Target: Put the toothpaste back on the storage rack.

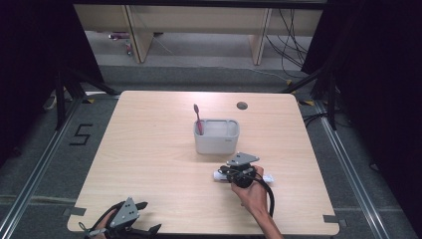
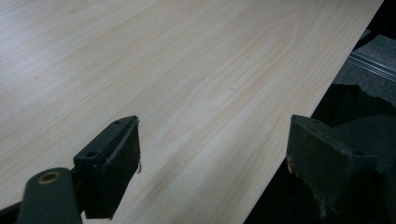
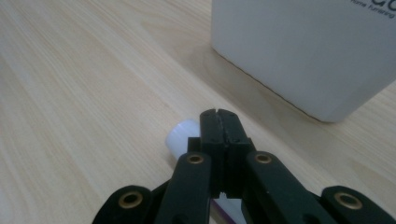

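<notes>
On the worktop (image 1: 149,144), white bin (image 1: 216,136) with red toothbrush (image 1: 197,118) sits mid-table. Right claw (image 3: 218,122) fully closed, empty, directly over white tube (image 3: 183,135) just before bin. Left claw (image 2: 212,156) wide open, empty, near edge.

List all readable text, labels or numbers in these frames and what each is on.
"5": black tape figure on the floor left of the table.
Small dark print on the wall of the white container, at the top edge of the right gripper view: cut off and too blurred to read.
White tube under the right gripper: no lettering legible.
</notes>
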